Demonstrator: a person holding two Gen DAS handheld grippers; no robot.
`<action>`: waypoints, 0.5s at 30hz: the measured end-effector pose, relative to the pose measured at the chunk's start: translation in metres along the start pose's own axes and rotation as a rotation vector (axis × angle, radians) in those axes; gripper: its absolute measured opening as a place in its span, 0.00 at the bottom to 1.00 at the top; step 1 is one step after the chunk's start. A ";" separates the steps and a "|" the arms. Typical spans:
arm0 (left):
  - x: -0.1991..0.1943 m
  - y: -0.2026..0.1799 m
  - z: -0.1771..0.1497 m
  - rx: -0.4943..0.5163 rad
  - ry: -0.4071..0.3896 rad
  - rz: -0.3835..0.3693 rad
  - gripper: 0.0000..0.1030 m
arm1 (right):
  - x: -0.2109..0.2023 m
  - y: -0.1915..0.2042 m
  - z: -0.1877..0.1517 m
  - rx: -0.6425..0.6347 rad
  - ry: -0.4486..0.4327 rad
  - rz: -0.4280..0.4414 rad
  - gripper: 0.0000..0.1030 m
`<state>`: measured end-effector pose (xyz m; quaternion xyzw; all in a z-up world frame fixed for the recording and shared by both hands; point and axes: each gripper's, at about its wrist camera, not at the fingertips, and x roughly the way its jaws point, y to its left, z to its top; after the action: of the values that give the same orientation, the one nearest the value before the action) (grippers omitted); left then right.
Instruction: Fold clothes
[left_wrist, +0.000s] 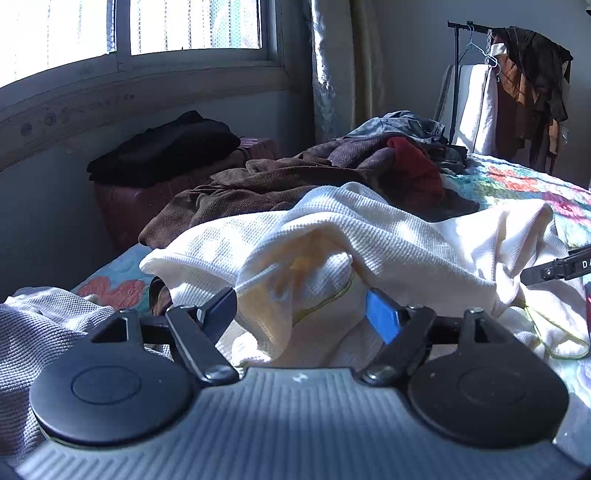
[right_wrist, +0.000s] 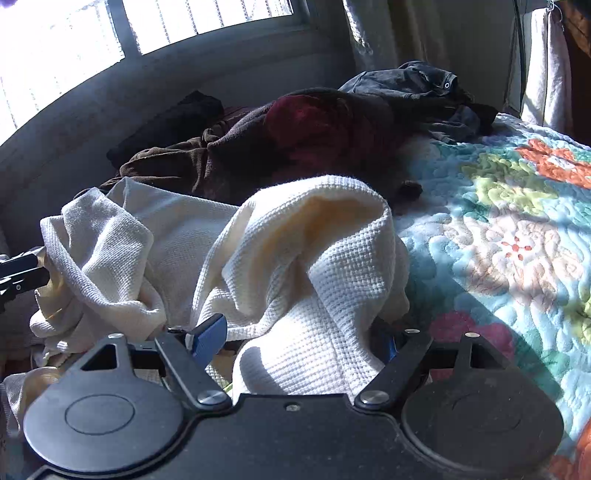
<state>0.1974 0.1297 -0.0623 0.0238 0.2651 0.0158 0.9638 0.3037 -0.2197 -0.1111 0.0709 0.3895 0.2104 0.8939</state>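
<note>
From my left wrist, my left gripper (left_wrist: 301, 310) stands spread wide, its pads clear of the cream waffle-knit garment (left_wrist: 369, 236) that bunches up between and beyond them on the bed (left_wrist: 535, 184). A brown garment (left_wrist: 258, 188) and a red one (left_wrist: 417, 166) are heaped behind it, under the window (left_wrist: 147, 26).

From my right wrist, my right gripper (right_wrist: 299, 338) is released too, jaws far apart, a hump of the same cream garment (right_wrist: 314, 236) rising between them without being pinched. The flowered quilt (right_wrist: 498, 221) lies bare to its right, and the dark pile (right_wrist: 314, 133) sits further back.
</note>
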 end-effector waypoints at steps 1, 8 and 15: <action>0.002 0.003 -0.003 -0.012 -0.010 0.025 0.90 | 0.003 -0.005 -0.002 0.022 0.015 -0.007 0.82; 0.056 0.006 -0.025 -0.099 0.147 -0.068 0.97 | 0.026 -0.021 -0.014 0.140 0.027 0.063 0.97; 0.047 -0.024 -0.024 -0.082 0.097 -0.020 0.42 | 0.050 0.016 -0.003 0.063 0.015 0.125 0.92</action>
<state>0.2258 0.1082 -0.1082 -0.0191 0.3108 0.0179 0.9501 0.3267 -0.1838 -0.1414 0.1218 0.3975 0.2537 0.8734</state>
